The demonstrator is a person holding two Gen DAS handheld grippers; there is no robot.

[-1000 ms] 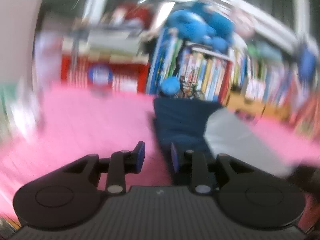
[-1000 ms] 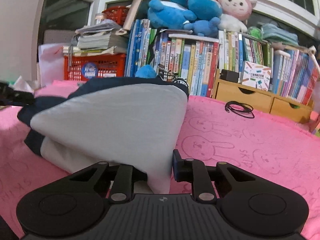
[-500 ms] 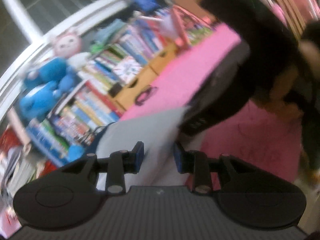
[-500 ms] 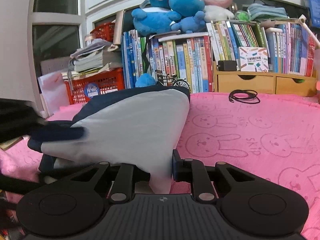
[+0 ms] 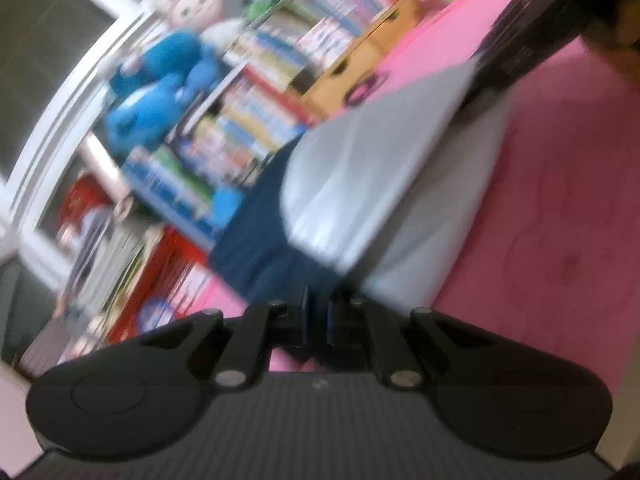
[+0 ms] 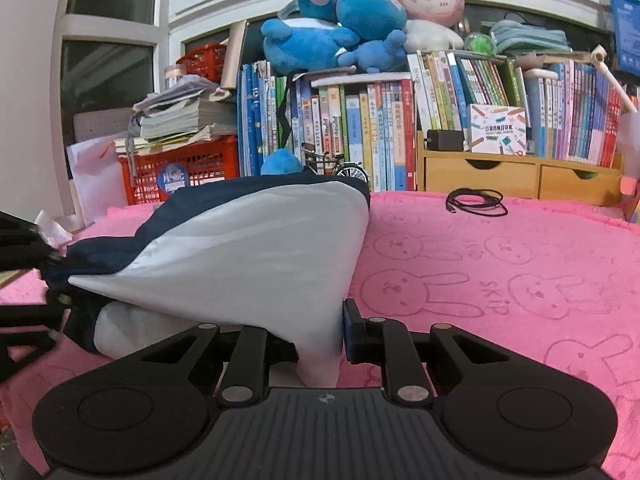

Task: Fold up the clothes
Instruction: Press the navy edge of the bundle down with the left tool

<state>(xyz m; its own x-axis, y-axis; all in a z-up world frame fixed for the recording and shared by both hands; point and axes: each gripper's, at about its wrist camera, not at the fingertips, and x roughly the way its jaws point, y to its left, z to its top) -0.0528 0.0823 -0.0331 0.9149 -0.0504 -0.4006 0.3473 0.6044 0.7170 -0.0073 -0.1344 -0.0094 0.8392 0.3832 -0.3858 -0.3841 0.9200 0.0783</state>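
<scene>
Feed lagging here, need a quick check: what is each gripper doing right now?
Left gripper: jaws have just been closing, now shut on the navy edge of the garment.
Right gripper: shut on the garment's grey corner.

Left gripper (image 5: 318, 316) rolled sideways, fingers just closed nearly together; right gripper (image 6: 320, 332) level, clamped

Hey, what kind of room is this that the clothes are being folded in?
Probably a child's bedroom or study at home: rows of books fill the back, plush toys sit on top of them, and the garment lies on a pink bunny-print blanket.
</scene>
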